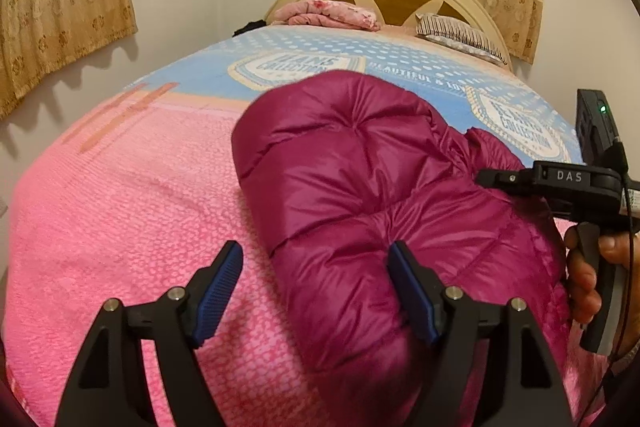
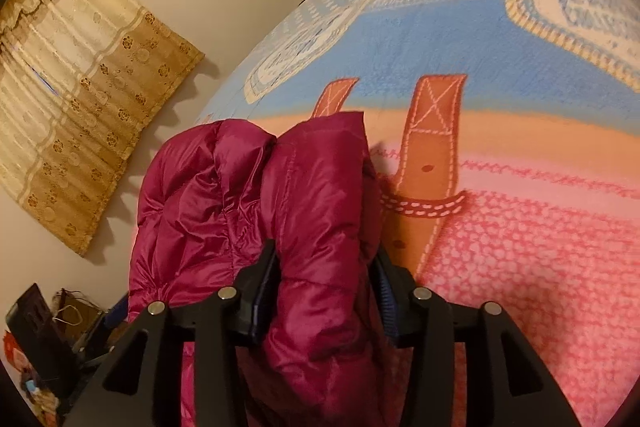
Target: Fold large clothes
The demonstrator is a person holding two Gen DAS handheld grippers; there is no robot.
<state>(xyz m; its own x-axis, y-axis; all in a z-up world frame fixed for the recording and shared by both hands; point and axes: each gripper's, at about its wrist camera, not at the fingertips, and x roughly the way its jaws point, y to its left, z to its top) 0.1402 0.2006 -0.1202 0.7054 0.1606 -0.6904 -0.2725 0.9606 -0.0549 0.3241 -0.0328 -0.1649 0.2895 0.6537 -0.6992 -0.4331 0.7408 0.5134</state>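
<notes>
Folded magenta puffer jacket (image 1: pixel 360 195) on the bed (image 1: pixel 120 187): left gripper (image 1: pixel 316 291) wide and empty, right gripper (image 2: pixel 324 291) loosening astride a fold; withdraw without snagging.

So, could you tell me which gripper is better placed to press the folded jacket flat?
Probably the right gripper: a thick fold of the jacket sits between its fingers. The left gripper is open at the jacket's edge, one finger over the bedspread.
</notes>
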